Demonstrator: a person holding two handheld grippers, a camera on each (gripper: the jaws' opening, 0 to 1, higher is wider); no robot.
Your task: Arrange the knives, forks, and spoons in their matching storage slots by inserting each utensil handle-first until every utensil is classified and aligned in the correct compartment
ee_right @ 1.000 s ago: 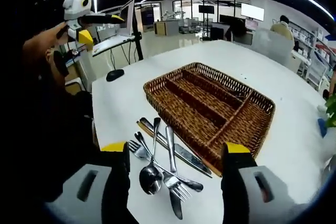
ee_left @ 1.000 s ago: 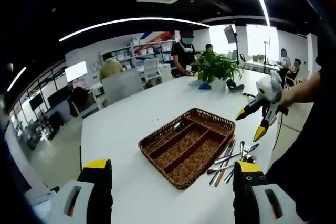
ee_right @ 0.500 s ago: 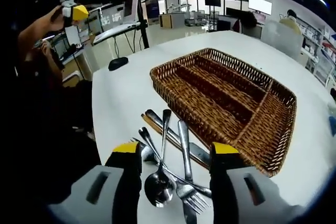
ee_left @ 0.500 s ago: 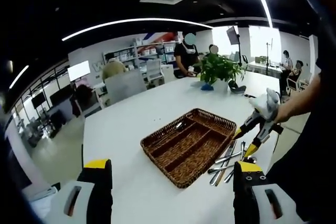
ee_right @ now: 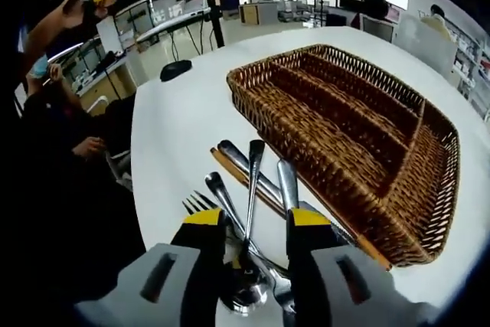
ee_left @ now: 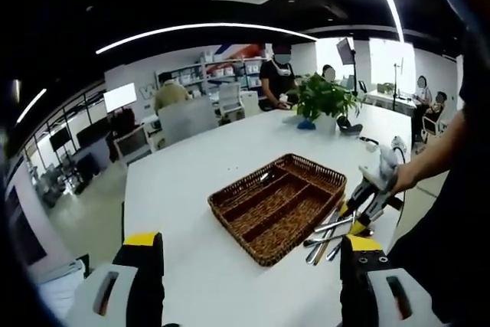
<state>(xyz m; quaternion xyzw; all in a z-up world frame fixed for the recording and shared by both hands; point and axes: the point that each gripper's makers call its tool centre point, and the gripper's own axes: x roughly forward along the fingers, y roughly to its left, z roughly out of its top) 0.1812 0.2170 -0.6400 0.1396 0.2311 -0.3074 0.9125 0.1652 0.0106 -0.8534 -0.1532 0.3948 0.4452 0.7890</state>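
Right gripper [ee_right: 250, 227] lowered over spoon [ee_right: 249, 266], jaws half-closed astride handle; left gripper [ee_left: 253, 246] spread.

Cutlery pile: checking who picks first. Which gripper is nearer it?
Right. Right gripper is down over the cutlery pile; left gripper is held back, above the table.

A potted plant [ee_left: 320, 99] stands on the white table [ee_left: 191, 181], near a black mouse [ee_right: 175, 70]

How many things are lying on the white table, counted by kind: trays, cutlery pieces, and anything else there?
Wicker tray: 1
Cutlery pieces: 5 that can be told apart; they overlap
Black mouse: 1
Potted plant: 1
Total: 8
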